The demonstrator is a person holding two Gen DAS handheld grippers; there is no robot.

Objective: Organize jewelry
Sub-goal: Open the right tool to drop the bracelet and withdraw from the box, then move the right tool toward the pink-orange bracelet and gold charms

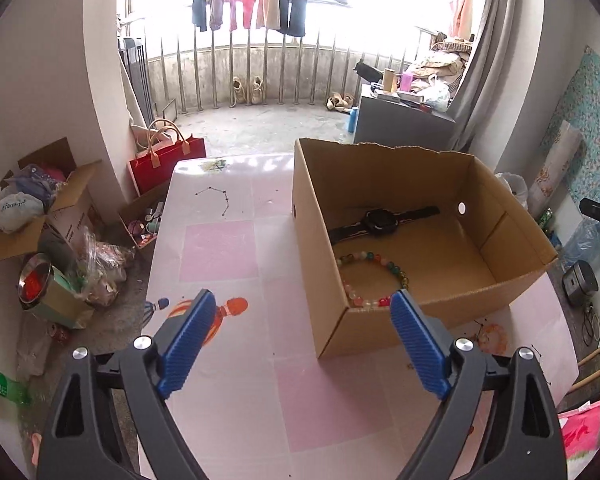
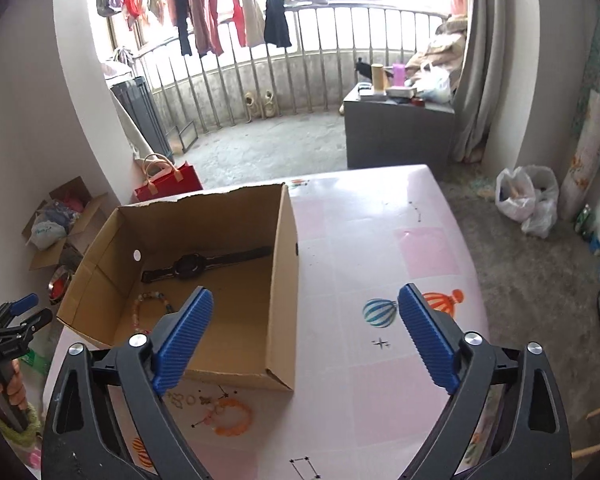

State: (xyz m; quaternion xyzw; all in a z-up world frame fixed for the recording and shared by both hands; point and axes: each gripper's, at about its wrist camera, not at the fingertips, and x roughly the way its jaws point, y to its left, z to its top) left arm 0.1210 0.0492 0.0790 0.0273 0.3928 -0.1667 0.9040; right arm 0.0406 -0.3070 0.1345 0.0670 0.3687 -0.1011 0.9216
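An open cardboard box (image 1: pixel 512 216) stands on the pink table (image 1: pixel 228 264); it also shows in the right wrist view (image 2: pixel 288 272). Inside it lie a black wristwatch (image 1: pixel 380 221) and a multicoloured bead bracelet (image 1: pixel 374 258). Both also show in the right wrist view, the watch (image 2: pixel 190 267) behind the bracelet (image 2: pixel 150 300). My left gripper (image 1: pixel 302 312) is open and empty, above the table at the box's near left corner. My right gripper (image 2: pixel 304 306) is open and empty, above the box's near right corner. The left gripper also shows at the right wrist view's left edge (image 2: pixel 18 320).
The tablecloth (image 2: pixel 380 248) has balloon and constellation prints. On the floor to the left are cardboard boxes (image 1: pixel 40 216), bags and a red tote (image 1: pixel 168 160). White plastic bags (image 2: pixel 528 196) lie on the floor to the right. A grey cabinet (image 2: pixel 396 136) stands behind the table by the balcony.
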